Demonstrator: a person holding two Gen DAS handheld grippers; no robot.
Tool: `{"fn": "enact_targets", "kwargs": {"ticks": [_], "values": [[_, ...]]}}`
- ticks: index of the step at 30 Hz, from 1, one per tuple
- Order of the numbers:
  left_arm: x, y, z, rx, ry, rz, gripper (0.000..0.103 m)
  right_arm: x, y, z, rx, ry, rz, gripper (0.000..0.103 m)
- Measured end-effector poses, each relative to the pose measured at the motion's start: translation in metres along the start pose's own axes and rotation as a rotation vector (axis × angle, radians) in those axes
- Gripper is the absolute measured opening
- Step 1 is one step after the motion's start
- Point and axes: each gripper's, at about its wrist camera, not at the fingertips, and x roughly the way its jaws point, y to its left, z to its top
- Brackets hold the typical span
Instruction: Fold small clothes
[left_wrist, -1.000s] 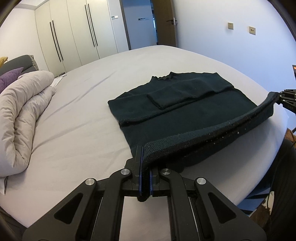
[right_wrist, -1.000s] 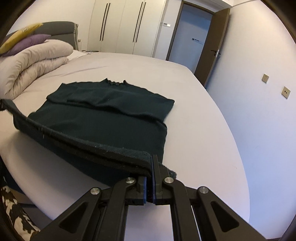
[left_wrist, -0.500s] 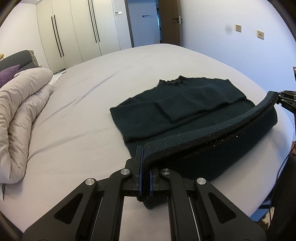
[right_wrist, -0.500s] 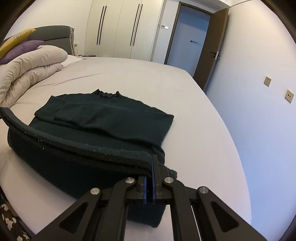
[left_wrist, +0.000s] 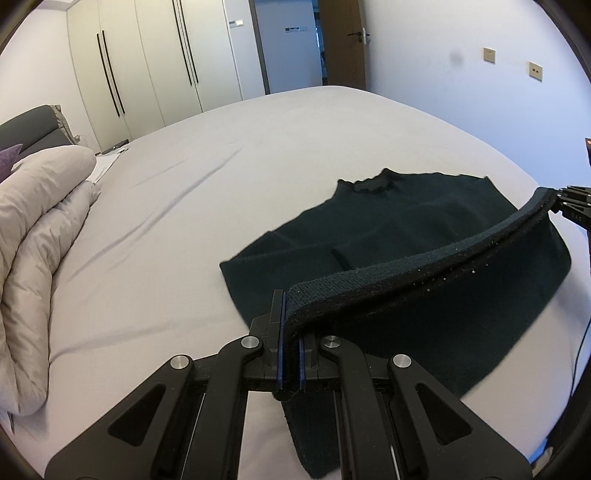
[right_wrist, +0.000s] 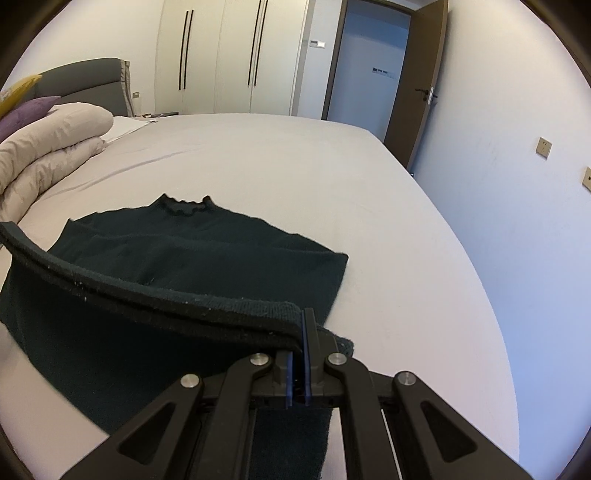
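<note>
One bed (left_wrist: 229, 206) fills most of both views, its pale grey sheet bare apart from a rolled duvet (left_wrist: 40, 236) at the far left, beside the dark headboard (right_wrist: 88, 83). Beyond the bed I see a wall of wardrobe doors (right_wrist: 229, 55) and an open door (right_wrist: 424, 85) at the far right.

On the near part of the sheet lies the dark green sweater (left_wrist: 399, 229). Its collar (right_wrist: 184, 206) points away from me toward the wardrobes, so the long axis runs near to far. The upper body rests flat on the sheet. The ribbed hem (right_wrist: 155, 295) is raised off the bed and stretched in a shallow arc from left to right, crosswise to that axis, with the lower body hanging below it.

I read the left gripper (left_wrist: 290, 354) as clenched on the left end of the hem, with knit pinched between its blue pads. The right gripper (right_wrist: 300, 363) is clenched on the right end in the same way, with a strip of fabric hanging below its jaws. In the left wrist view, the right gripper appears at the far right edge, at the end of the hem.
</note>
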Motion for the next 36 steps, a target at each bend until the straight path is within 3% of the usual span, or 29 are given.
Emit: {"fn": "enact_targets", "kwargs": {"ticks": [9, 22, 36], "values": [[0.069, 0.031, 0.028, -0.060, 0.048, -0.030, 0.005, 0.052, -0.004, 0.037, 0.030, 0.044, 0.026, 0.004], [0.175, 0.052, 0.062, -0.118, 0.154, -0.061, 0.005, 0.131, -0.018, 0.072, 0.081, 0.189, 0.029, 0.004], [0.223, 0.058, 0.056, -0.166, 0.194, -0.077, 0.005, 0.168, -0.020, 0.071, 0.107, 0.247, 0.039, 0.004]]}}
